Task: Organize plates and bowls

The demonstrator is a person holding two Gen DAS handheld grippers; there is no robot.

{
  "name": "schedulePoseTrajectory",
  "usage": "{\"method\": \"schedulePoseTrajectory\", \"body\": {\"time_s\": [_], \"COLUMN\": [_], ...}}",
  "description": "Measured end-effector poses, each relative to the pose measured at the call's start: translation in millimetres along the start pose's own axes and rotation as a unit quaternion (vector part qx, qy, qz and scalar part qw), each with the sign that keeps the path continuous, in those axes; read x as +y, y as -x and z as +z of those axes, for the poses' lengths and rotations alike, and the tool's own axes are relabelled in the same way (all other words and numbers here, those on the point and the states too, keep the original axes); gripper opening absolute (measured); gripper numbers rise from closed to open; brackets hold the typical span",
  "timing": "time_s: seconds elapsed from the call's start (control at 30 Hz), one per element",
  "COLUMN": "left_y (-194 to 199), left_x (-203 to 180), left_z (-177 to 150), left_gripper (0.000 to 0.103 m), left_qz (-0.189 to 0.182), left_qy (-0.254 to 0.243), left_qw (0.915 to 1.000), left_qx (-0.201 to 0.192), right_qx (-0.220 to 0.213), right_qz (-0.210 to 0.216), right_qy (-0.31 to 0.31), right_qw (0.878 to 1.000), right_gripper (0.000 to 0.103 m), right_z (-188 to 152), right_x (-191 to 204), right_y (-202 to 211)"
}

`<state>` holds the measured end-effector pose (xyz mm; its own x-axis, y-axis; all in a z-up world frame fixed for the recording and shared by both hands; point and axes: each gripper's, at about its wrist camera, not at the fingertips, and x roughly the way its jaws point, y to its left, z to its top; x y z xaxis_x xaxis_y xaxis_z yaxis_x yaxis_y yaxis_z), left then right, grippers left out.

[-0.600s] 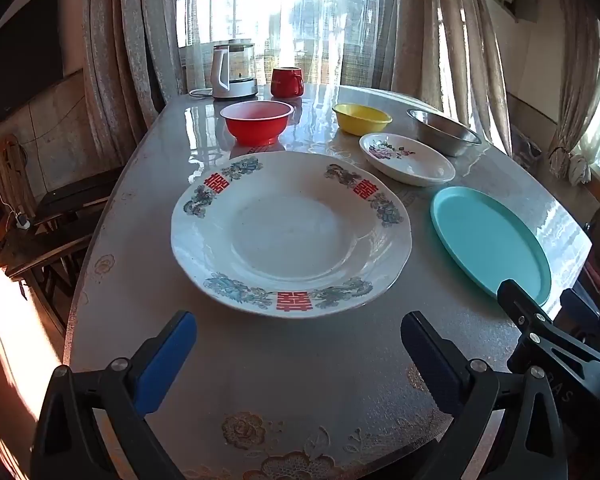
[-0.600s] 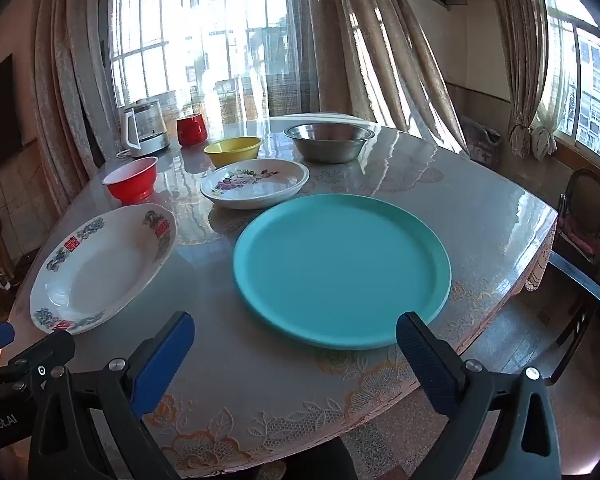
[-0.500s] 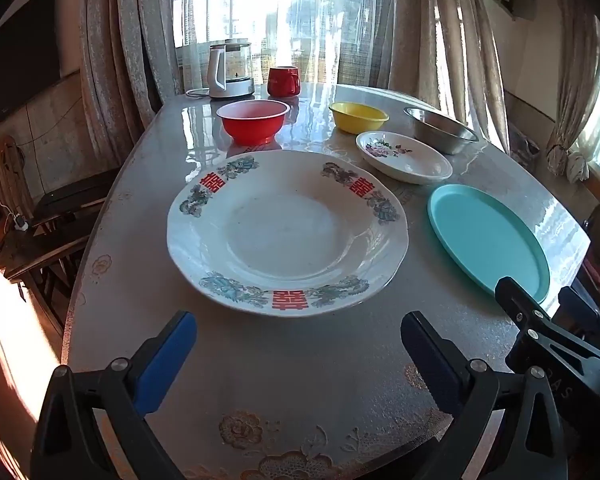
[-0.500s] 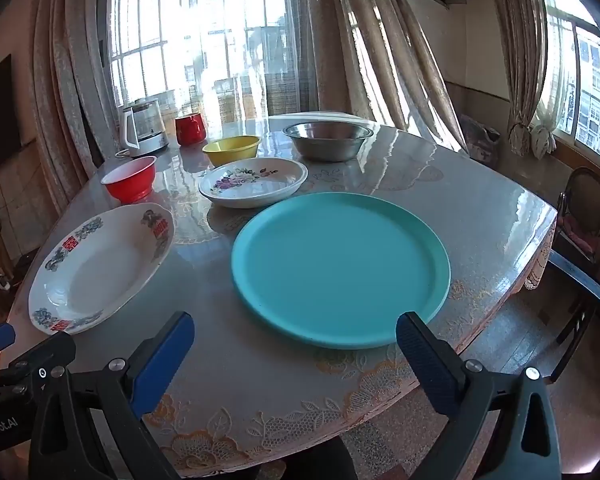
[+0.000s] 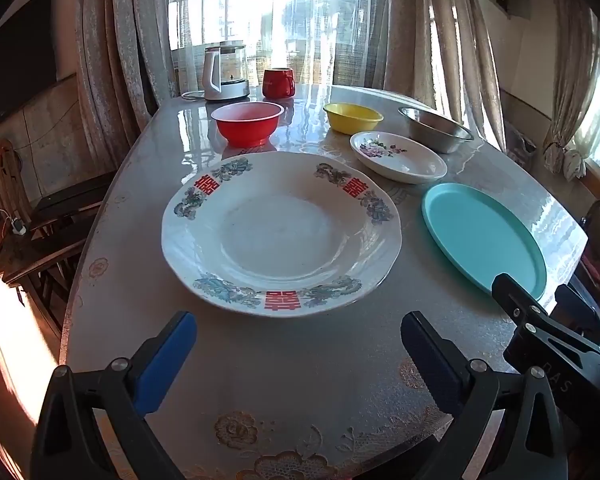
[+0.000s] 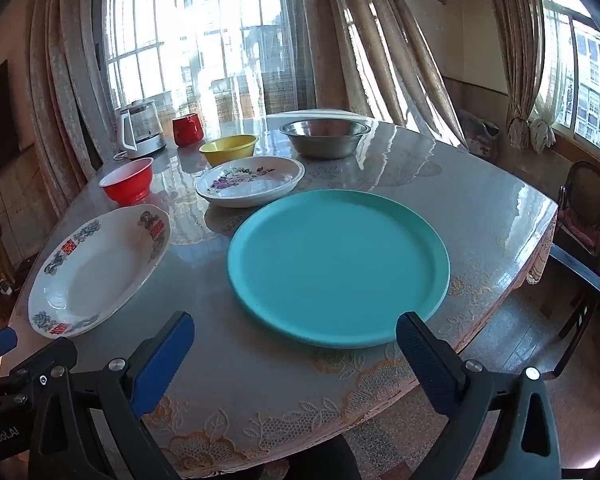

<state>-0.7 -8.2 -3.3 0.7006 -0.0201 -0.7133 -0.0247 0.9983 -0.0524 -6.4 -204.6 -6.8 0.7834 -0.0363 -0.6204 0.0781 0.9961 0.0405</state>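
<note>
A large white plate with red characters (image 5: pixel 280 232) (image 6: pixel 96 268) lies on the table just ahead of my open, empty left gripper (image 5: pixel 298 344). A teal plate (image 6: pixel 338 266) (image 5: pixel 484 236) lies just ahead of my open, empty right gripper (image 6: pixel 294 344). Further back stand a small floral plate (image 5: pixel 398 156) (image 6: pixel 250 180), a red bowl (image 5: pixel 247 122) (image 6: pixel 128 180), a yellow bowl (image 5: pixel 353 117) (image 6: pixel 228 149) and a steel bowl (image 5: pixel 436 128) (image 6: pixel 324 138). All lie apart from one another.
A glass kettle (image 5: pixel 224 74) (image 6: pixel 140 134) and a red mug (image 5: pixel 278 82) (image 6: pixel 187 130) stand at the table's far edge by the curtained window. Chairs stand at the left (image 5: pixel 56 216) and right (image 6: pixel 584 216). The table (image 6: pixel 260 396) has a lace-patterned cover.
Both grippers have drifted slightly back and up, so the plates sit a little lower and closer in view. No dish has moved.
</note>
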Motion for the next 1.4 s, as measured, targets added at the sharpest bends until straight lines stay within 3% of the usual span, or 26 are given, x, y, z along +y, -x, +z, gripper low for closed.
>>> {"method": "schedulePoseTrajectory", "body": {"time_s": [1.4], "left_y": [-0.3], "left_x": [-6.5], "left_z": [-1.0], "left_gripper": [0.103], "left_qz": [-0.011], "left_qy": [-0.01], "left_qw": [0.9999], "left_qx": [0.005], "right_qx": [0.011], "right_qz": [-0.001], "right_qy": [-0.008], "right_qw": [1.0], "right_gripper": [0.103], "right_z": [-0.3], "right_x": [-5.2], "right_y": [-1.5]}}
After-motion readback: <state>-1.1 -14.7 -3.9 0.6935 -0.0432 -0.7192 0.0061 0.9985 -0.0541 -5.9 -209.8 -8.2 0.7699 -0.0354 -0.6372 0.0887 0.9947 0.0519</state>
